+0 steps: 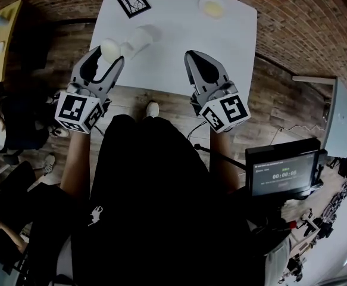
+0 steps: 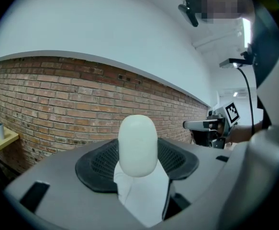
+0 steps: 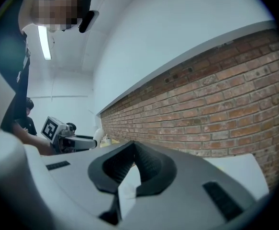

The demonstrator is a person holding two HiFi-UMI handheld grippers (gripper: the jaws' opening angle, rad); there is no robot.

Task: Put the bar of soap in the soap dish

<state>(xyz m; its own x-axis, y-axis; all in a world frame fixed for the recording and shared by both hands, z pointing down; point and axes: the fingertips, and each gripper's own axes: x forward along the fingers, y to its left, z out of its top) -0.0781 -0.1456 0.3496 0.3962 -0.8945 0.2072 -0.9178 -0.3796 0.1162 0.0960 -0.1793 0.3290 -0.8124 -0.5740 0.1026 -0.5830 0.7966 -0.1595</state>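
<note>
Left gripper (image 1: 113,57) clenched on white soap bar (image 2: 138,145). Likely hard, light and slick; best gripped mid-bar on the flat sides. Right gripper (image 3: 134,145) closed, empty. Soap dish (image 1: 212,6) at 1 o'clock.

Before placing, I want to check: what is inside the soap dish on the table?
The soap dish shows only a pale yellow inside; nothing covers it, but it is too small to be sure. The bar of soap is held by the left gripper.
</note>
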